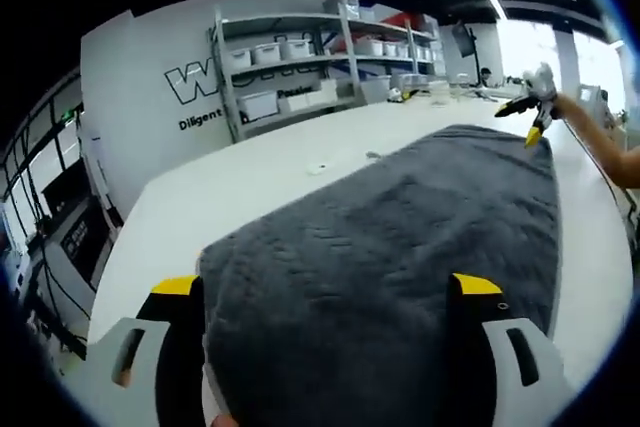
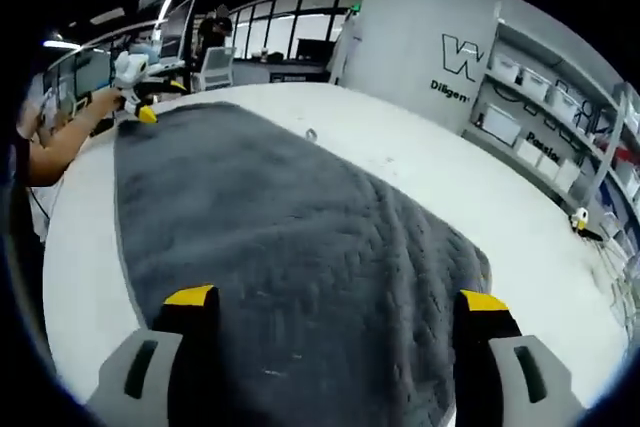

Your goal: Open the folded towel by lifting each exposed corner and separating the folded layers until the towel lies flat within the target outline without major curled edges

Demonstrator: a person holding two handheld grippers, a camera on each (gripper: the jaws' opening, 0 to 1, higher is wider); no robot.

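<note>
One dark grey towel [image 1: 400,247] lies spread on the white table [image 1: 250,187], its long axis running from the left gripper [image 1: 330,297] straight to the right gripper [image 2: 335,309]. Both grippers' jaws stand apart over opposite short ends. Beyond the towel, shelves [image 1: 300,57] hold white bins [image 1: 265,52].

White desk [image 1: 260,182] is carrying a small pale object [image 1: 317,168] out on its bare surface. Metal shelving [image 1: 300,57] is standing beyond the far edge, holding white bins [image 1: 268,52] — behind it a white wall panel [image 1: 150,97] is showing dark lettering. Office windows [image 2: 290,37] are lining the background.
</note>
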